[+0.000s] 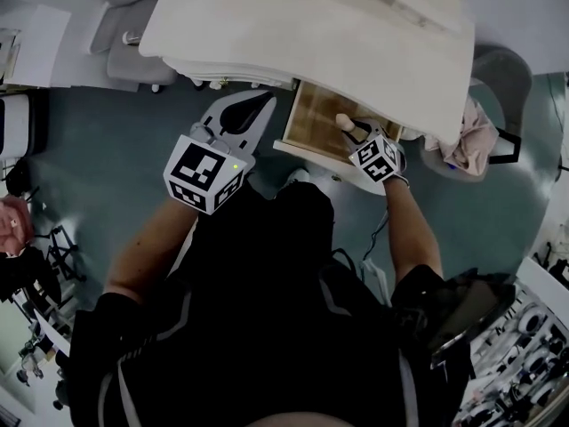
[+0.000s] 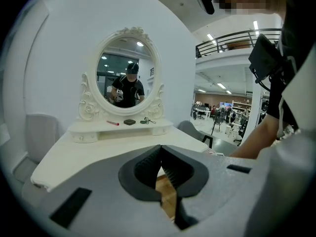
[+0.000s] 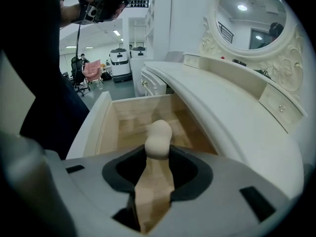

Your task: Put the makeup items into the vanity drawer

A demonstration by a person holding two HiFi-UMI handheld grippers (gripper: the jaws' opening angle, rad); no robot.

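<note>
Your right gripper's (image 3: 159, 158) jaws clamp one beige, peanut-shaped makeup sponge (image 3: 159, 132) over the one open wooden drawer (image 3: 94, 127). Let go too high and it could bounce out. The left gripper's (image 2: 160, 154) jaws are closed and empty. Three items sit on the white vanity table's shelf (image 2: 89, 128): a red stick (image 2: 112, 123), a dark compact (image 2: 129, 122) and a green piece (image 2: 147, 120).

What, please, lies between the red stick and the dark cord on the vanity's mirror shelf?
A small black case lies between them, as the left gripper view shows.
</note>
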